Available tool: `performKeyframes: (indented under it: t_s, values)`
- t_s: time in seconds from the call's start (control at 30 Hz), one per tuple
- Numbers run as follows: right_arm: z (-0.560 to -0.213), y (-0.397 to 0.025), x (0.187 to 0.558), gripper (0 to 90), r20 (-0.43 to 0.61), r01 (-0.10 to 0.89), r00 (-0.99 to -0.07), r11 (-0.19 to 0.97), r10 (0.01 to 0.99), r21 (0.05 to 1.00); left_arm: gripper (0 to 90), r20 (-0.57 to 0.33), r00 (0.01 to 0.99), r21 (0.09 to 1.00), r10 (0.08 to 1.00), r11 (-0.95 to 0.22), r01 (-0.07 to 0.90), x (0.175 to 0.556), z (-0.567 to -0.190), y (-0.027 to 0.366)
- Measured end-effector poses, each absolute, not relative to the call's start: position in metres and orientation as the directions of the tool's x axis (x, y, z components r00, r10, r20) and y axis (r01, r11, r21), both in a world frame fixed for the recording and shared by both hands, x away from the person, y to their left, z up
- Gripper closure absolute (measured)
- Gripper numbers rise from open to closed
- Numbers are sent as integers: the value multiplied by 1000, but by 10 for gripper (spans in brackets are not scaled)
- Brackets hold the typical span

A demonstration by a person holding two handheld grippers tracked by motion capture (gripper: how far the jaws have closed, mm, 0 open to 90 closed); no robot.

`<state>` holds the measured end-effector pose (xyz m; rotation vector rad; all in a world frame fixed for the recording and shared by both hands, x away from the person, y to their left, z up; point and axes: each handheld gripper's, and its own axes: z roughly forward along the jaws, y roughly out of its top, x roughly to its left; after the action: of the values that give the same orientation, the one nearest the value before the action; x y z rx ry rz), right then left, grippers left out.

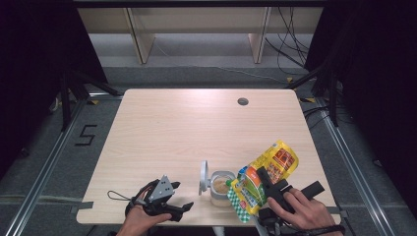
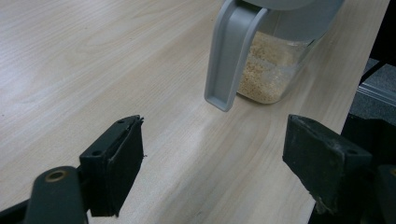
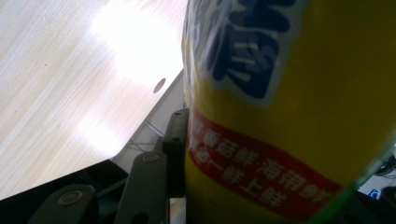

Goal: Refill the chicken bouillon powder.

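One yellow bag (image 1: 263, 179) and one lidded jar (image 1: 220, 188) of grains sit low in the frame, right of centre on the bench (image 1: 196, 128). The right tool (image 1: 268, 189) clamps the bag, tilted over the jar; the left tool (image 1: 179, 209), at lower left, gapes wide, holding nothing.

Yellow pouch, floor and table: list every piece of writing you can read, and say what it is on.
"5": black mark on the grey floor left of the wooden table.
Yellow plastic pouch, held in the right gripper: large blue characters, cut off, unreadable.
White Chinese characters on the pouch's red band, blurred, not reliably readable.
Clear lidded jar of granules: no text.
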<state>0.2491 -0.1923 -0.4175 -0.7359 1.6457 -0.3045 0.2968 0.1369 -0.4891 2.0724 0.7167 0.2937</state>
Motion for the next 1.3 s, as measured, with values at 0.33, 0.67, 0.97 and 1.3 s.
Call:
performKeyframes:
  t_s: [0.33, 0.67, 0.97, 1.3]
  values:
    - [-418, -193, 249, 643, -787, -297, -52, 762, -615, -576, 196, -59, 800, 823, 597, -425, 377, 296, -489, 137]
    - [-418, -193, 250, 643, -785, -296, -52, 761, -617, -578, 196, -55, 801, 822, 596, -428, 376, 297, -489, 137]
    - [-418, -193, 250, 644, -785, -295, -51, 760, -618, -579, 196, -62, 803, 820, 593, -428, 379, 297, -489, 137]
    - [-418, -193, 250, 644, -787, -294, -53, 762, -615, -576, 196, -60, 803, 820, 593, -429, 379, 297, -489, 137]
